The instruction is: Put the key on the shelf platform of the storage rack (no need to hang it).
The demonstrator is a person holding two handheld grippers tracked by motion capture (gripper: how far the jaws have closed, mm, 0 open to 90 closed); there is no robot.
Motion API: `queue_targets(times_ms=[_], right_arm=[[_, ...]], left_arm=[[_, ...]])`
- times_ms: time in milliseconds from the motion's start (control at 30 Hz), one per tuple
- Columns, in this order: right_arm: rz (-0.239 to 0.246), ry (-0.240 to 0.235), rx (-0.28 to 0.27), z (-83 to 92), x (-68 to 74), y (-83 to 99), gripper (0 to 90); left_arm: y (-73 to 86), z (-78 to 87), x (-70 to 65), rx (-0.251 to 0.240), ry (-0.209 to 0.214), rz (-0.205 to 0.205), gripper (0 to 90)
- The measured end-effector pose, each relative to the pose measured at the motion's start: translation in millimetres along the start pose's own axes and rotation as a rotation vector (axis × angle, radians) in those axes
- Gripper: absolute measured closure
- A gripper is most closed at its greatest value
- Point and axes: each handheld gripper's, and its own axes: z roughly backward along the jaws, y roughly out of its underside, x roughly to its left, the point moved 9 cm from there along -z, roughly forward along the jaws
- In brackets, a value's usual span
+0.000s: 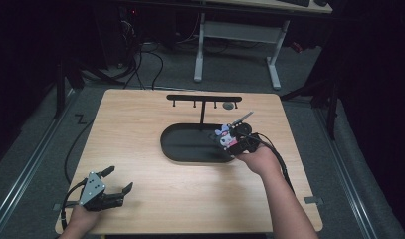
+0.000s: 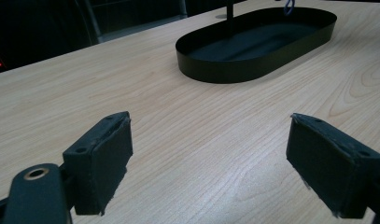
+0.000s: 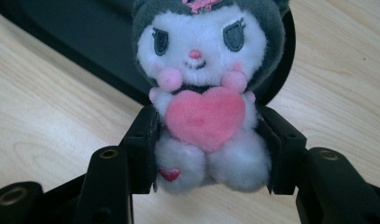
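A small plush toy (image 3: 204, 93) with a white face, a grey hood and a pink heart on its chest sits between the pads of my right gripper (image 3: 204, 154), which is shut on its lower body. In the high view that toy (image 1: 225, 136) hangs at the right end of the black oval tray (image 1: 190, 148), with the right gripper (image 1: 237, 141) just behind it. My left gripper (image 1: 118, 180) rests at the table's front left corner, jaws wide apart. Its pads (image 2: 101, 158) hold nothing, and bare wood lies between them.
A black T-shaped hook stand (image 1: 204, 99) rises from the tray's far side, with a small ring (image 1: 228, 105) hanging on one hook. The tray (image 2: 253, 51) lies ahead of the left gripper. A white desk frame (image 1: 237, 37) stands beyond the table.
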Motion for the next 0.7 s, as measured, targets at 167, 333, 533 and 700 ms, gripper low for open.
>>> queue_targets(times_ms=[167, 333, 533, 700], right_arm=[[-0.010, -0.003, -0.005, -8.9, -1.2, -9.5, 47.6], [-0.028, -0.014, -0.009, -19.9, -1.4, -20.9, 47.6], [-0.026, -0.019, -0.007, -30.3, 2.4, -29.5, 47.6], [-0.016, -0.009, -0.026, -33.2, 4.9, -37.0, 47.6]], left_arm=[[-0.1, -0.3, 0.1, -0.002, -0.002, 0.001, 15.4], [0.1, -0.4, 0.1, 0.001, -0.001, 0.002, 15.4], [0.1, -0.5, 0.0, 0.002, 0.000, 0.003, 15.4], [0.1, -0.4, -0.1, 0.001, 0.000, 0.002, 15.4]])
